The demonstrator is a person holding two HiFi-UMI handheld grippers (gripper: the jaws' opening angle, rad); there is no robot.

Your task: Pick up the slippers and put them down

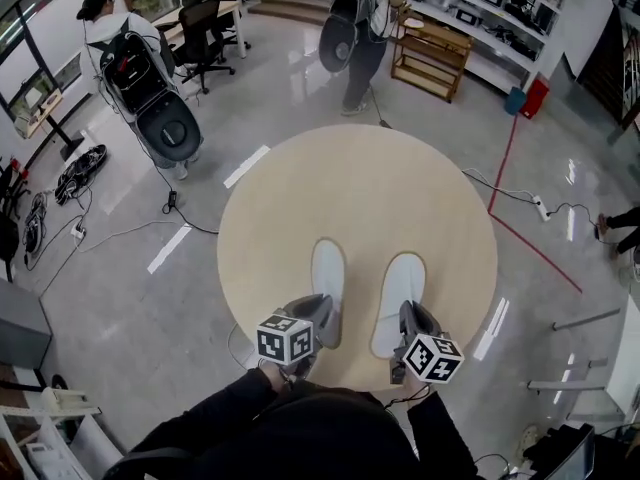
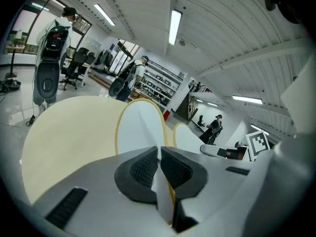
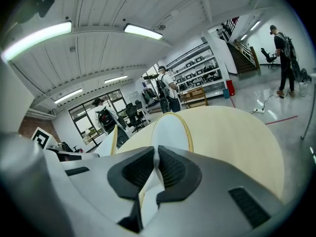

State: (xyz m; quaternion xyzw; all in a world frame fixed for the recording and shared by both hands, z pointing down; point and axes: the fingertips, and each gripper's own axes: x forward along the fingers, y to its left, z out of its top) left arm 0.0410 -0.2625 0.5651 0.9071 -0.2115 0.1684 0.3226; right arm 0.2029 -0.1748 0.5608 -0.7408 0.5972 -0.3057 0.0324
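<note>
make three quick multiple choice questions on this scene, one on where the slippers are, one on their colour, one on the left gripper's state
1. Where are the slippers relative to the round table?
A. on the floor beside it
B. over its near part, side by side
C. stacked at its far edge

2. What colour are the slippers mainly?
A. white
B. red
C. black

3. What state is the left gripper in?
A. wide open and empty
B. open around a cable
C. shut on a slipper's edge

Answers:
1 B: the head view shows both over the tabletop close to the person, one beside the other.
2 A: every view shows them white, with a thin yellowish rim.
3 C: the left gripper view shows its pads pressed together on the slipper's thin edge.
</note>
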